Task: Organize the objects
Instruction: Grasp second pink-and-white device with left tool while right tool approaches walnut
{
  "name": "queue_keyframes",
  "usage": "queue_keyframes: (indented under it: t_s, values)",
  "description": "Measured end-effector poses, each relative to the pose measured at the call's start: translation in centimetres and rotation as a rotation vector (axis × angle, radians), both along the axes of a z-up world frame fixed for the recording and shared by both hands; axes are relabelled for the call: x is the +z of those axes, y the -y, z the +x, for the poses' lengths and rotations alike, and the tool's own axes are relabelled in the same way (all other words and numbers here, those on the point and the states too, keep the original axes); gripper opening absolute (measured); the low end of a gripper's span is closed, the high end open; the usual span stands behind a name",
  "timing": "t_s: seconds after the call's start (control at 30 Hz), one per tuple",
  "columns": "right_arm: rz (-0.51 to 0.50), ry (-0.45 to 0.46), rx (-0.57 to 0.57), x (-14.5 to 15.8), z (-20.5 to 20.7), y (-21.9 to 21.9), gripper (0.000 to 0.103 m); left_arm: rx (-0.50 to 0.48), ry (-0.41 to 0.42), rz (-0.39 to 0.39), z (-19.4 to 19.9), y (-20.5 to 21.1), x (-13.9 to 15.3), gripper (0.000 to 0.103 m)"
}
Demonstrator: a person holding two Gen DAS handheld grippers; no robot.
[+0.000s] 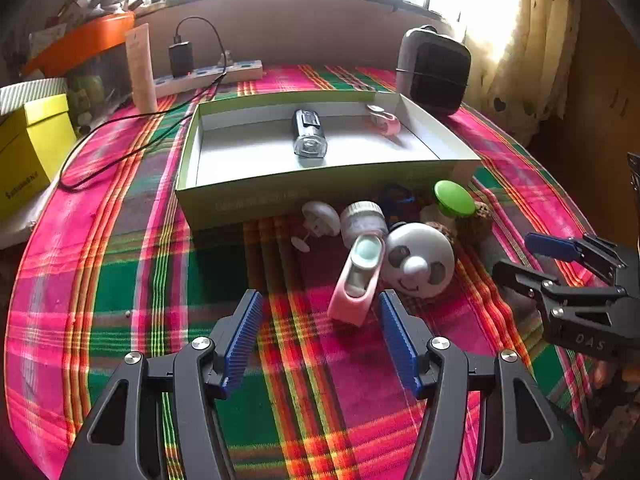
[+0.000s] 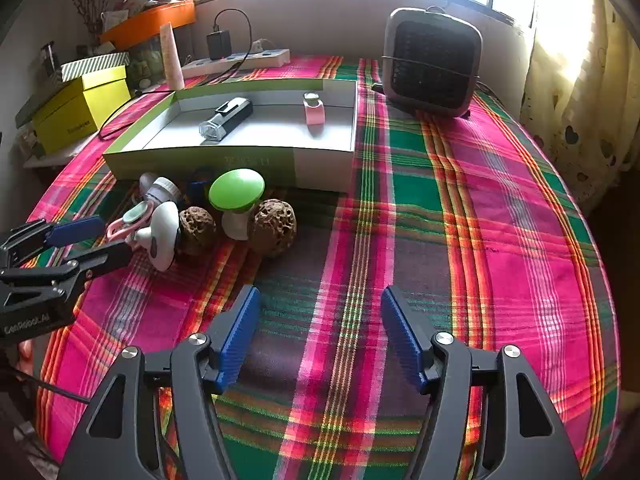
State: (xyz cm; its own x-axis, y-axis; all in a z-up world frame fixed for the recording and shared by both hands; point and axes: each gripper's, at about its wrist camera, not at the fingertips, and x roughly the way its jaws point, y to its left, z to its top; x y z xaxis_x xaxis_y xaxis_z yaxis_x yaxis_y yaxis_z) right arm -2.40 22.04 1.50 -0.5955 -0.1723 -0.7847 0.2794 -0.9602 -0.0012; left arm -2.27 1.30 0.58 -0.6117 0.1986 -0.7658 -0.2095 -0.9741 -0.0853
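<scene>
A shallow green box (image 1: pixel 248 196) (image 2: pixel 200 162) stands on the plaid cloth and holds a black bike light (image 1: pixel 308 136) (image 2: pixel 226 118) and a pink clip (image 1: pixel 384 120) (image 2: pixel 314 110). In front of it lies a cluster: a pink holder (image 1: pixel 356 280) (image 2: pixel 124 226), a panda ball (image 1: pixel 418 260) (image 2: pixel 162 236), a small jar (image 1: pixel 362 220) (image 2: pixel 162 190), a white mushroom (image 1: pixel 320 218), a green mushroom (image 1: pixel 454 198) (image 2: pixel 236 196), two walnuts (image 2: pixel 272 226). My left gripper (image 1: pixel 320 300) (image 2: pixel 94 236) is open, its right finger beside the pink holder. My right gripper (image 2: pixel 320 300) (image 1: pixel 516 256) is open and empty over the cloth.
A dark fan heater (image 1: pixel 434 72) (image 2: pixel 432 60) stands behind the box at the right. A power strip (image 1: pixel 208 76) with a charger and cable, a cream tube (image 1: pixel 140 68), yellow boxes (image 1: pixel 28 148) (image 2: pixel 80 108) and an orange-lidded bin (image 1: pixel 80 44) line the back left. A curtain (image 2: pixel 580 80) hangs at the right.
</scene>
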Motion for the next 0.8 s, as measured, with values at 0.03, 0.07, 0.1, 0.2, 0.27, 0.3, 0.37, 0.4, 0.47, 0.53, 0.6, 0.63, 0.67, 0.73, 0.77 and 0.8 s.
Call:
queue_keyframes:
  t_s: [0.03, 0.07, 0.1, 0.2, 0.27, 0.3, 0.37, 0.4, 0.47, 0.53, 0.6, 0.63, 0.67, 0.73, 0.77, 0.8]
  values:
    - [0.000, 0.000, 0.000, 0.0, 0.0, 0.0, 0.064, 0.002, 0.000, -0.002, -0.2, 0.0, 0.0, 0.060]
    - [-0.001, 0.000, 0.000, 0.0, 0.0, 0.0, 0.065, 0.001, 0.001, -0.004, -0.2, -0.1, 0.0, 0.060]
    - [0.000, 0.000, 0.000, 0.0, 0.0, 0.0, 0.065, 0.000, 0.001, -0.006, -0.4, -0.1, 0.0, 0.060]
    - [0.000, 0.001, 0.000, 0.0, 0.0, 0.0, 0.066, -0.001, 0.002, -0.018, -0.7, -0.3, 0.0, 0.060]
    - [0.001, 0.001, -0.001, -0.1, -0.1, 0.0, 0.067, -0.003, 0.002, -0.029, -1.0, -0.5, -0.1, 0.060]
    - [0.001, 0.002, -0.001, -0.1, -0.2, 0.0, 0.067, -0.003, 0.002, -0.035, -1.1, -0.6, -0.1, 0.060]
    - [0.001, 0.002, -0.001, -0.1, -0.2, 0.0, 0.068, -0.003, 0.002, -0.050, -1.5, -0.7, -0.1, 0.060]
    - [0.001, 0.002, -0.001, -0.1, -0.2, 0.0, 0.068, -0.002, 0.002, -0.053, -1.5, -0.8, -0.1, 0.060]
    - [0.002, 0.002, -0.002, -0.1, -0.3, 0.0, 0.068, 0.001, 0.002, -0.051, -1.8, -0.7, -0.1, 0.060]
    - [0.003, 0.003, -0.003, -0.1, -0.4, 0.1, 0.068, 0.005, 0.003, -0.042, -1.9, -0.6, -0.1, 0.060]
    - [0.004, 0.003, -0.004, -0.1, -0.6, 0.2, 0.068, 0.008, 0.003, -0.034, -2.0, -0.5, -0.1, 0.060]
    - [0.005, 0.003, -0.003, -0.1, -0.7, 0.4, 0.068, 0.010, 0.002, -0.033, -2.0, -0.5, -0.1, 0.059]
    - [0.006, 0.002, -0.002, -0.1, -0.7, 0.5, 0.068, 0.013, 0.002, -0.032, -2.1, -0.5, -0.1, 0.059]
    - [0.009, 0.004, 0.004, -0.1, -1.0, 0.7, 0.068, 0.023, 0.000, -0.033, -2.0, -0.4, 0.0, 0.053]
    - [0.009, 0.005, 0.007, -0.1, -1.1, 0.8, 0.068, 0.027, -0.001, -0.036, -2.0, -0.3, 0.0, 0.049]
    - [0.010, 0.004, 0.012, -0.1, -1.2, 0.9, 0.068, 0.032, -0.002, -0.039, -2.0, -0.2, 0.0, 0.047]
